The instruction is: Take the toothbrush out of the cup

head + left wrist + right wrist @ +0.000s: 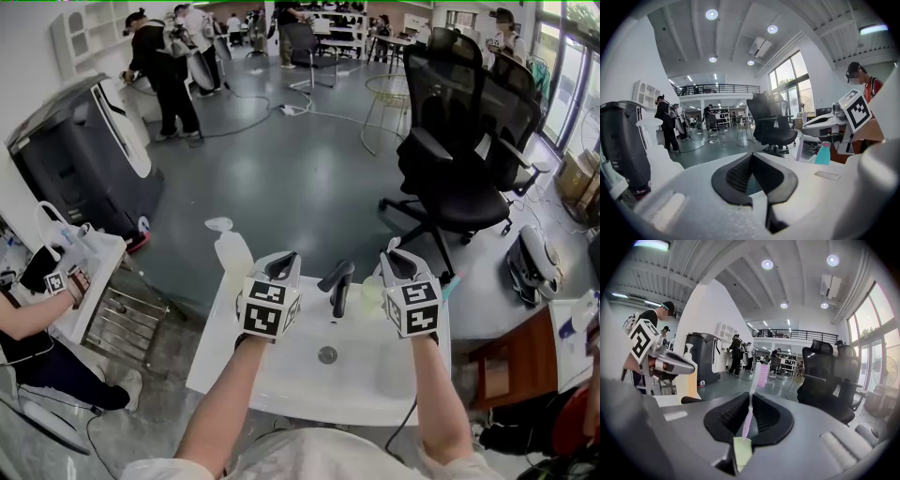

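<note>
My right gripper (749, 416) is shut on a pink toothbrush (761, 373), which stands upright between the pads with its bristle head above the jaws. A pale green patch (742, 451) shows under the jaws; I cannot tell whether it is the handle's end or the cup. In the head view the right gripper (392, 255) hovers over the back right of the white sink (281, 375), beside a pale green cup (372, 293). My left gripper (284, 262) hangs left of the black faucet (337, 284). Its pads (740, 174) meet at the tips with nothing between them.
A white soap pump bottle (230, 248) stands at the sink's back left. A teal bottle (450, 282) sits right of the right gripper. Black office chairs (459, 141) stand beyond the sink, a seated person (28, 319) is at the left, and a dark machine (89, 150) stands far left.
</note>
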Demonstrator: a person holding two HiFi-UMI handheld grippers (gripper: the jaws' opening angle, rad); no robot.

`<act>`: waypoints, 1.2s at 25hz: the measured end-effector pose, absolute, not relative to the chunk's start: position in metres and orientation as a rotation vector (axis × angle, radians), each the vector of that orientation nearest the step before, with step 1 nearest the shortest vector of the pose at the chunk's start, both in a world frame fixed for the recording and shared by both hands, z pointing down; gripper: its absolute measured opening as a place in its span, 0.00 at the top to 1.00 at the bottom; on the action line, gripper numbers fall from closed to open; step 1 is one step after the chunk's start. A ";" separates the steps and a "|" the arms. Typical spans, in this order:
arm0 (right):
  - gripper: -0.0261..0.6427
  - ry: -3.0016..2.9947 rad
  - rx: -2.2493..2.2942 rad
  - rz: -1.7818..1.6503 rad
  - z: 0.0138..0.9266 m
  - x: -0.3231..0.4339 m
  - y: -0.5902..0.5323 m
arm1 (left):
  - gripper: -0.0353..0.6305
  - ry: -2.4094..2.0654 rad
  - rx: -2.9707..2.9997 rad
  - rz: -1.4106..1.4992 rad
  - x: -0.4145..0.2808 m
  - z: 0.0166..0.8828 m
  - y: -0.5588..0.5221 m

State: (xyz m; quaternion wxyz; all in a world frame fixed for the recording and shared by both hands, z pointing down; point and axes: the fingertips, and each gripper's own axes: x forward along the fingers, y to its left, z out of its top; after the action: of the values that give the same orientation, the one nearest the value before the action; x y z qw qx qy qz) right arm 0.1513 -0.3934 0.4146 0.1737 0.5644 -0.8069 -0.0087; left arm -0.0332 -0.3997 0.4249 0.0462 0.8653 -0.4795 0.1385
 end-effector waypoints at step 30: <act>0.92 -2.462 1.639 -0.093 0.351 0.127 -0.380 | 0.95 -1.546 2.631 0.351 -0.059 0.399 -0.400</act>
State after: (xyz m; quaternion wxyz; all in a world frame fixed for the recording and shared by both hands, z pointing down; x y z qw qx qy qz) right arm 0.1272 -0.3803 0.3511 0.0909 0.5515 -0.8286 -0.0314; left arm -0.0585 -0.3998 0.3995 0.0349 0.8559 -0.5031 0.1143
